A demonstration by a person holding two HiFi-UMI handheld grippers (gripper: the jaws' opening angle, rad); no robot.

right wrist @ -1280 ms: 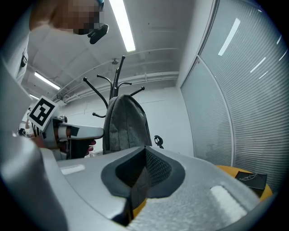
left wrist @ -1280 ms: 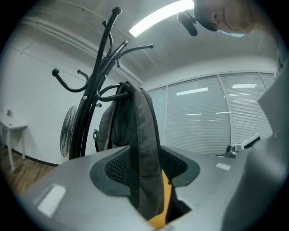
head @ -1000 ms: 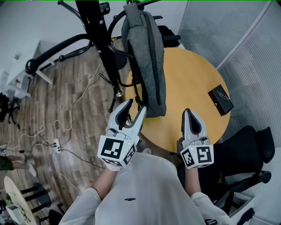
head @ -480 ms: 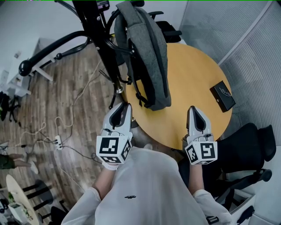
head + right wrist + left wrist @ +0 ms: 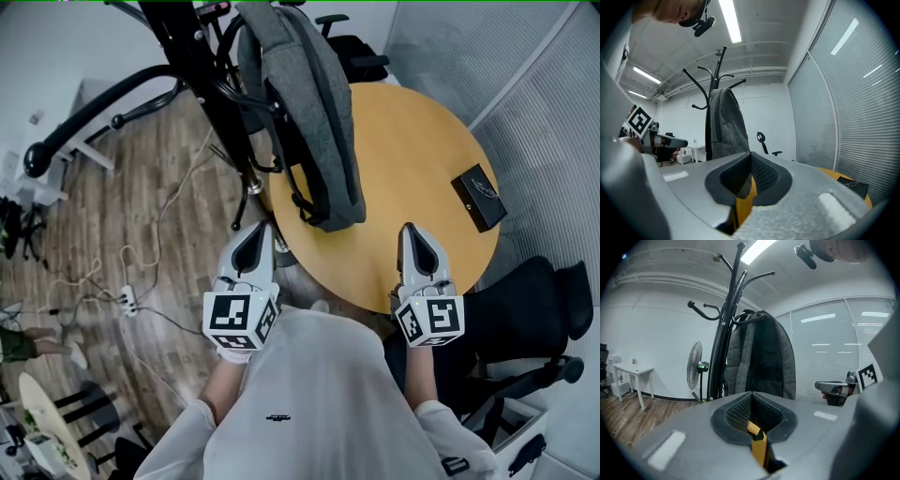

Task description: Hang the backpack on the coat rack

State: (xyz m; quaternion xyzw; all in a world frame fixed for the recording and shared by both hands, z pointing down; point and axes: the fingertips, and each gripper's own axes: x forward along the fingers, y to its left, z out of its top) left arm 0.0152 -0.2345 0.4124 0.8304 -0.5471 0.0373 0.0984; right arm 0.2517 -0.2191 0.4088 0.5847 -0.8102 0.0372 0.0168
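Right, the grey backpack (image 5: 314,112) hangs from an arm of the black coat rack (image 5: 192,56), with its black straps on the side toward the pole. In the head view its lower end lies over the left rim of the round wooden table (image 5: 412,141); you cannot tell from here whether it touches the top.

Your left gripper (image 5: 258,230) is held apart from the bag, just off the table's left edge, its two jaws pressed together with nothing between them. Your right gripper (image 5: 410,230) sits at the table's near rim, also well clear of the bag, jaws likewise together and empty. Both point toward the rack.

The tabletop is bare but for a small black box (image 5: 480,197) near its right edge. A black office chair (image 5: 530,314) stands by your right side. The wood-plank floor (image 5: 103,206) carries loose cables and a white power strip (image 5: 129,302). A glass partition with blinds (image 5: 525,66) closes the right side, and past the rack the left gripper view shows a standing fan (image 5: 695,369) and a white desk (image 5: 632,371) against a white wall.
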